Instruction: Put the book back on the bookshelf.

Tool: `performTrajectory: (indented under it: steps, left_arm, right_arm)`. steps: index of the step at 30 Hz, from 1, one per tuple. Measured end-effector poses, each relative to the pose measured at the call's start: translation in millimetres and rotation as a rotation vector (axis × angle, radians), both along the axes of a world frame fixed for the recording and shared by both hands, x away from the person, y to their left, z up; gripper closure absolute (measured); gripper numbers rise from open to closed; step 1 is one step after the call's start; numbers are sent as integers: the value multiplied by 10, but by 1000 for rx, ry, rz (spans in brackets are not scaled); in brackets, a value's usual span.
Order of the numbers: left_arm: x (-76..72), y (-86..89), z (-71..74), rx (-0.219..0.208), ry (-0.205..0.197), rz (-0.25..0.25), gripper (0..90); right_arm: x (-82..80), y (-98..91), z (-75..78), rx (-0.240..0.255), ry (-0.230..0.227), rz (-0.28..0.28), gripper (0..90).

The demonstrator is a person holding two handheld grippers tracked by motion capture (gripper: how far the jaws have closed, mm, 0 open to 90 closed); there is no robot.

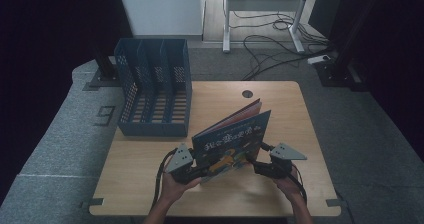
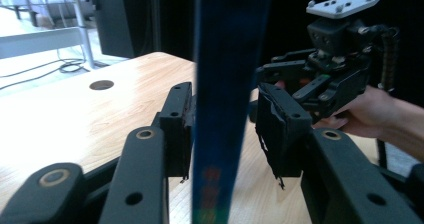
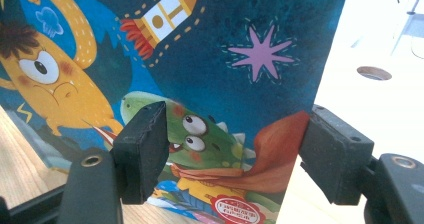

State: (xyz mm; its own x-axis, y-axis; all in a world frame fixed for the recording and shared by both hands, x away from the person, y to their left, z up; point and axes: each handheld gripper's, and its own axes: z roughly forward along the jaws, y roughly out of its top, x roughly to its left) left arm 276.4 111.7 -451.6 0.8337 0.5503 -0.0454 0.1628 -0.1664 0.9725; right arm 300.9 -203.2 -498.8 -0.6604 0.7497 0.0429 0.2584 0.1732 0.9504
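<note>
Currently on hand, one item in transit, not yet filed.

Item: book (image 1: 231, 144), picture cover. It stands on its lower edge on the table (image 1: 290, 109), leaning, between my two tongs.

Left tongs (image 1: 200, 170): they straddle the book's near corner, edge-on between the jaws. One pad lies against the cover. The other is just beside the far face, and I cannot tell whether it presses, so I do not enter a grip as certain.

Right tongs (image 1: 255, 161): jaws apart, facing the front cover. One pad is in front of the picture, the other off the book's free edge. Nothing is clamped; at most they steady the book.

Done, by my judgement: book raised off its flat side and brought upright.

Left, by my judgement: carry it ahead and to the left of the left tongs, then slide it into a slot of the rack (image 1: 155, 129).

Rack: three slots, all seemingly vacant, openings upward. It stands well apart from both tongs.

Obstacles: none between tongs and rack, only bare tabletop. The dividers are narrow, so the book must go in straight.

Other: hole (image 1: 247, 93) in the table beyond the book; cables (image 1: 270, 44) on the floor, far ahead of the right tongs.
</note>
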Motion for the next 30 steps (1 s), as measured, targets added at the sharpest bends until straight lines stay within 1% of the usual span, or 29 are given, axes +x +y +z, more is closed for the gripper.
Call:
performTrajectory:
  steps: [3,6,7,10,13,14,16,18,22,24,27,28,30]
  left_arm:
    - [-1,8,18,-7,6,-1,571]
    - [-15,-2,25,13,-17,9,570]
    - [-23,-4,29,11,-23,11,569]
    - [-46,7,52,-6,-45,12,562]
    - [-68,27,86,-18,-59,-2,570]
    - [-76,31,95,-27,-61,-9,574]
    - [-89,42,120,-28,-62,-17,580]
    - [-102,48,138,-47,-59,-19,581]
    - [-115,70,162,-60,-59,-17,583]
    - [-120,69,163,-61,-60,-12,609]
    - [-137,62,160,-59,-65,11,676]
    - [-140,64,158,-64,-61,11,706]
    - [-143,62,153,-73,-58,3,726]
  right_arm:
    - [-11,47,0,-6,-6,14,304]
    - [-22,89,0,-17,-10,23,305]
    - [-26,102,-3,-21,-12,24,306]
    - [-37,136,-8,-32,-21,27,307]
    - [-45,157,-7,-37,-23,35,308]
    - [-49,165,-7,-39,-24,36,308]
    - [-57,182,-6,-42,-27,41,308]
    - [-62,202,-6,-49,-32,48,306]
    - [-70,232,-7,-56,-37,49,304]
    - [-71,237,-8,-56,-38,52,304]
    - [-71,237,-8,-55,-37,56,306]
    - [-71,238,-8,-55,-37,57,306]
    - [-71,242,-10,-54,-39,57,306]
